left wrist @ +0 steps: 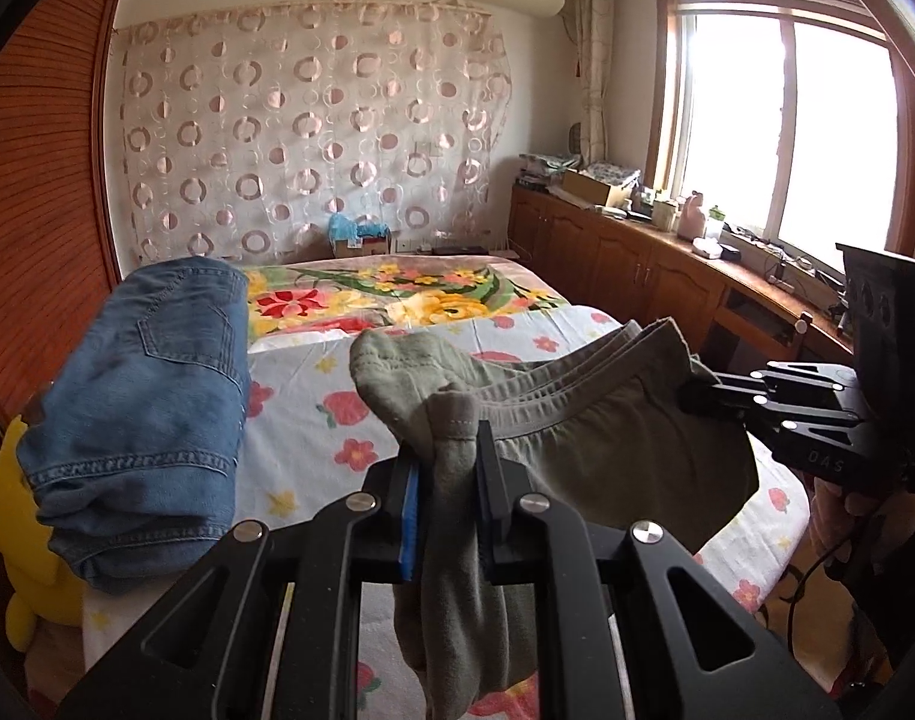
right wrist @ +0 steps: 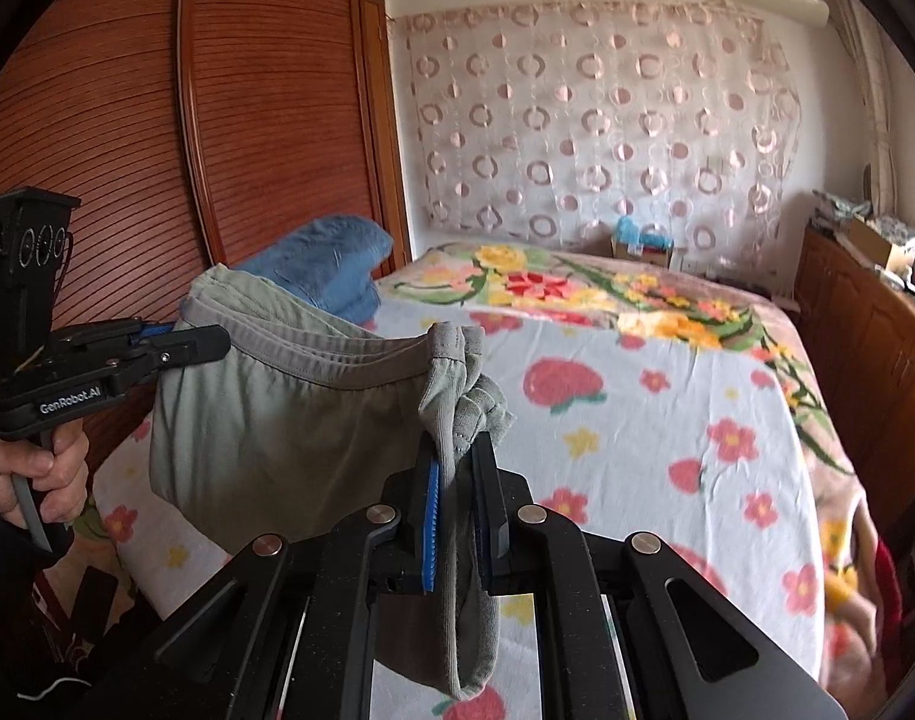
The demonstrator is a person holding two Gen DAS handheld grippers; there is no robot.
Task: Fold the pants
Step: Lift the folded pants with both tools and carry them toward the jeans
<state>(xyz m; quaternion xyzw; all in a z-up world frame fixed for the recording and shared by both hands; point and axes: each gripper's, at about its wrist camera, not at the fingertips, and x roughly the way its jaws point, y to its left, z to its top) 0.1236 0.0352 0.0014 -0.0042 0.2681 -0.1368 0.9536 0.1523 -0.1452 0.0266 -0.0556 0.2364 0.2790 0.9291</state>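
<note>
The grey-green soft cotton pants [left wrist: 583, 420] hang in the air above the near part of the bed, stretched by the elastic waistband between the two tools. The waistband sags in a shallow curve from one grip to the other, and the cloth below it droops in loose folds without lying flat on the bed.

The left hand-held gripper [left wrist: 448, 474] is clenched on one bunched corner of the waistband; the fabric is squeezed between its black jaws, one with a blue pad, and a tail of cloth hangs down between the linkage arms. The right hand-held gripper [right wrist: 460, 474] is clamped the same way on the opposite corner, with a crumpled knot of fabric sticking up above its jaws. In the right wrist view a hand [right wrist: 34, 474] grips the left tool's handle at the left edge.

Beneath the pants lies the bed [right wrist: 667, 420], covered with a pale sheet printed with red strawberries and flowers, and farther off a blanket with big yellow and red blossoms. A folded pair of blue denim jeans [left wrist: 145, 396] rests on the left side of the bed, beside a reddish slatted wooden wardrobe [right wrist: 247, 120]. A yellow plush toy [left wrist: 13, 510] sits at the near left corner. A sheer curtain with pink circles [left wrist: 313, 138] hangs on the far wall.
</note>
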